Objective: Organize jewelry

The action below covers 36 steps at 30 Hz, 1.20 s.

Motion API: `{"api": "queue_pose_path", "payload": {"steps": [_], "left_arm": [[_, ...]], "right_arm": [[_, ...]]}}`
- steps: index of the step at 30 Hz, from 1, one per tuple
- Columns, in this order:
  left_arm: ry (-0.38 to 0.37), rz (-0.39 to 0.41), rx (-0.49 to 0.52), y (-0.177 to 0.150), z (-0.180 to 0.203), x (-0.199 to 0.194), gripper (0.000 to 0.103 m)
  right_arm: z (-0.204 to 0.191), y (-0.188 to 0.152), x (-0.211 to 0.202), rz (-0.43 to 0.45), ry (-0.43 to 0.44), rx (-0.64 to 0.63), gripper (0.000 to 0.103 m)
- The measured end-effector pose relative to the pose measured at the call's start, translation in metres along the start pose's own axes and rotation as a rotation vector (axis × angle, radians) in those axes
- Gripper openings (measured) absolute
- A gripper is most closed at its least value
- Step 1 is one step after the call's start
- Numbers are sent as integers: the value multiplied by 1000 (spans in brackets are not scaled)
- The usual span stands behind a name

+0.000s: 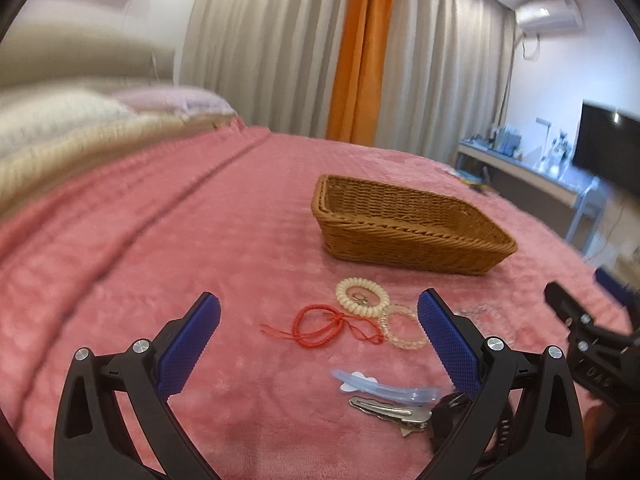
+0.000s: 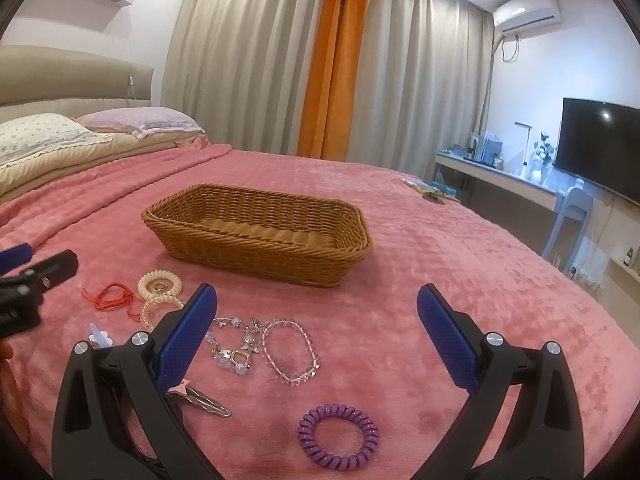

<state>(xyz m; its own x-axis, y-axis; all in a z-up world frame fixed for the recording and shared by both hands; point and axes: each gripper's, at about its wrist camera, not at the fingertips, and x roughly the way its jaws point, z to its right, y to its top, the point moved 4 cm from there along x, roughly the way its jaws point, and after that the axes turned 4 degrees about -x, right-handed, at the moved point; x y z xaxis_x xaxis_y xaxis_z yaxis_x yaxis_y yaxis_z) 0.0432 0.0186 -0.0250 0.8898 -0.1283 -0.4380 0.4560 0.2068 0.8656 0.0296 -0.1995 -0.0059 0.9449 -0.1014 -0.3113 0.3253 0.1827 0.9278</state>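
An empty wicker basket (image 1: 408, 220) (image 2: 256, 232) stands on the pink bedspread. In front of it lie a red cord bracelet (image 1: 320, 326) (image 2: 110, 296), a cream coil hair tie (image 1: 362, 297) (image 2: 160, 285), a clear coil tie (image 1: 404, 332) (image 2: 154, 312), a blue hair clip (image 1: 384, 386) and a silver clip (image 1: 390, 412) (image 2: 204, 398). The right wrist view also shows a crystal charm bracelet (image 2: 236, 346), a clear bead bracelet (image 2: 290, 350) and a purple coil tie (image 2: 338, 436). My left gripper (image 1: 320, 344) is open above the cord and clips. My right gripper (image 2: 316, 340) is open above the bracelets.
The pink bedspread (image 2: 460, 280) covers a wide bed, with pillows (image 2: 136, 122) at the far left. A desk (image 2: 500, 176) and a TV (image 2: 600, 148) stand beyond the bed's right edge. Small items (image 2: 432, 192) lie near the bed's far right corner.
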Motion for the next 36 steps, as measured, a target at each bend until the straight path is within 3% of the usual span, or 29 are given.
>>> {"api": "queue_pose_path", "payload": {"steps": [4, 9, 13, 15, 19, 22, 25, 28, 31, 34, 36], "left_arm": [[-134, -88, -82, 6, -17, 5, 95], [-154, -211, -83, 15, -29, 21, 83], [-189, -346, -68, 18, -34, 46, 74], [-197, -397, -61, 18, -37, 63, 54], [-189, -491, -67, 10, -45, 92, 51], [-181, -503, -60, 5, -45, 101, 51], [-178, -514, -37, 1, -43, 106, 51], [-167, -519, 0, 2, -37, 106, 51], [-108, -516, 67, -2, -29, 110, 47], [-40, -503, 142, -6, -19, 111, 36], [-5, -497, 177, -7, -16, 111, 23]], "right_arm": [[7, 1, 2, -16, 20, 37, 91], [16, 2, 20, -128, 84, 58, 65], [31, 4, 36, -201, 102, 52, 58], [43, 4, 50, -255, 134, 63, 50], [53, -4, 75, -356, 187, 67, 49], [43, -14, 90, -424, 249, 57, 49], [25, -25, 100, -470, 273, 17, 38], [12, -30, 108, -499, 265, -33, 37], [1, -33, 113, -514, 265, -73, 37], [-8, -35, 114, -513, 248, -129, 21], [-14, -35, 110, -500, 232, -176, 7]]}}
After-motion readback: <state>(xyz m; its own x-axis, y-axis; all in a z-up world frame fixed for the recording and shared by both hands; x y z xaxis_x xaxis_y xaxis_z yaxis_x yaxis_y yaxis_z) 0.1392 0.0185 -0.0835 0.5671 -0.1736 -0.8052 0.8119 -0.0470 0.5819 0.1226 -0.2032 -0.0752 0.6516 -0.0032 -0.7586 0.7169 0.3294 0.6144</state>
